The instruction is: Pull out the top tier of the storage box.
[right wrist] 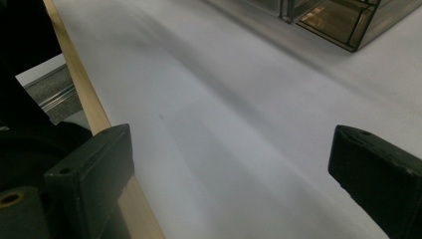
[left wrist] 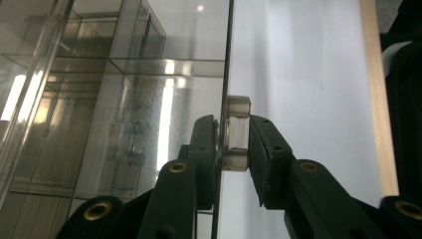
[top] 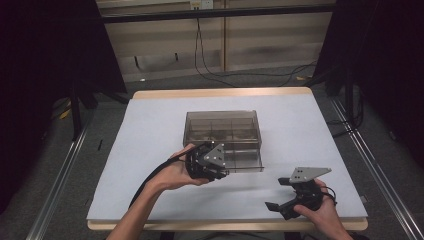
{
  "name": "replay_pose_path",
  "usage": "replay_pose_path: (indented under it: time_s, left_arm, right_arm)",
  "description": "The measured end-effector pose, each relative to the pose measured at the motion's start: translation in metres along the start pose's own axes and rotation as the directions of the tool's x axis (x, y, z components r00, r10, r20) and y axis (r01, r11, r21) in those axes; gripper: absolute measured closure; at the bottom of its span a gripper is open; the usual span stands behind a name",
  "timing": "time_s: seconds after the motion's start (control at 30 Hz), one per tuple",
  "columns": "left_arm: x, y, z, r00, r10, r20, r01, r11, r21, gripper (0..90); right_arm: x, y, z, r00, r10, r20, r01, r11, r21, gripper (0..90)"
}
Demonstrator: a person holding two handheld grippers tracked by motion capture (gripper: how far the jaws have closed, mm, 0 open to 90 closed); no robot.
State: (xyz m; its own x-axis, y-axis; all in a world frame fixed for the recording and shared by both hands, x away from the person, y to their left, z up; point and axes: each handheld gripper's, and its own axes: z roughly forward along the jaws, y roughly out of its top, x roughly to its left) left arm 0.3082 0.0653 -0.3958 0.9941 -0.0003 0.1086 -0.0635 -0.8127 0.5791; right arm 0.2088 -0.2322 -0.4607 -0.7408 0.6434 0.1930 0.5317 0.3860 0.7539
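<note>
1. High view: I look down on a white tabletop [top: 150, 130] with a pale wooden edge. Near its middle sits a smoky, see-through plastic organizer box [top: 222, 131] split into compartments. One drawer [top: 243, 159] is slid partway out of the box's near side, toward me. My left gripper [top: 220, 167], held in my left hand [top: 175, 172], is at the near left corner of that drawer's front. My right gripper [top: 281, 195], held in my right hand [top: 320, 210], rests low on the tabletop near the front right edge, well apart from the box, with its jaws spread wide and nothing between them.

2. Left gripper view: the picture is turned on its side, so the drawer's clear front panel [left wrist: 226, 74] runs as a thin vertical edge. My left gripper [left wrist: 234, 144] has its jaws pressed in on a small clear knob [left wrist: 238, 132] on that panel; one black pad sits behind the panel and the other presses against the knob's outer face. To the left I see the box's tinted dividers through the plastic; to the right, the white tabletop.

3. Right gripper view: my right gripper [right wrist: 229, 164] has its two black jaws far apart over bare white tabletop. A corner of the organizer box [right wrist: 343, 22] shows at the top right, well away.
</note>
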Motion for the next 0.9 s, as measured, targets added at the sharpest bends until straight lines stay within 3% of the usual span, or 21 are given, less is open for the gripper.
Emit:
replay_pose_path:
  time_s: [0.23,0.37,0.43,0.5,0.6,0.63,0.7,0.83,0.9]
  left_arm:
    - [0.000,0.000,-0.006,0.9998,-0.020,-0.007,0.020,0.9986,-0.049,68.9]
    - [-0.001,-0.002,-0.010,0.9986,-0.044,-0.031,0.041,0.9962,-0.077,59.2]
    - [-0.001,-0.003,-0.011,0.9961,-0.069,-0.054,0.064,0.9940,-0.088,46.1]
    - [-0.001,-0.006,-0.015,0.9948,-0.089,-0.050,0.084,0.9917,-0.097,43.7]
    - [-0.001,-0.012,-0.019,0.9864,-0.146,-0.075,0.134,0.9805,-0.143,31.3]
    - [-0.002,-0.014,-0.020,0.9793,-0.184,-0.085,0.167,0.9702,-0.176,27.3]
    - [-0.005,-0.017,-0.026,0.9674,-0.216,-0.132,0.187,0.9610,-0.204,18.8]
    - [-0.006,-0.022,-0.032,0.9581,-0.237,-0.161,0.197,0.9527,-0.232,14.1]
    - [-0.005,-0.026,-0.036,0.9545,-0.241,-0.176,0.198,0.9532,-0.229,12.2]
  right_arm:
    - [0.000,0.000,0.000,1.0000,0.001,0.001,-0.001,1.000,-0.001,4.2]
    - [0.000,0.000,0.000,1.0000,-0.001,-0.001,0.001,1.000,-0.003,4.2]
    - [0.000,0.000,0.000,1.0000,0.000,-0.001,0.000,1.000,-0.003,4.2]
    - [0.000,0.000,0.000,1.0000,0.001,0.001,-0.001,1.000,-0.001,4.1]
    - [0.000,0.000,0.000,1.0000,0.000,0.000,0.000,1.000,-0.001,4.2]
    - [0.000,0.000,0.000,1.0000,0.001,0.000,-0.001,1.000,-0.001,4.2]
    - [0.000,0.000,0.000,1.0000,0.000,0.000,0.000,1.000,-0.001,4.2]
    - [0.000,0.000,0.001,1.0000,-0.001,0.000,0.001,1.000,-0.001,4.2]
    - [0.000,0.000,0.001,1.0000,0.000,0.001,0.000,1.000,-0.002,4.2]
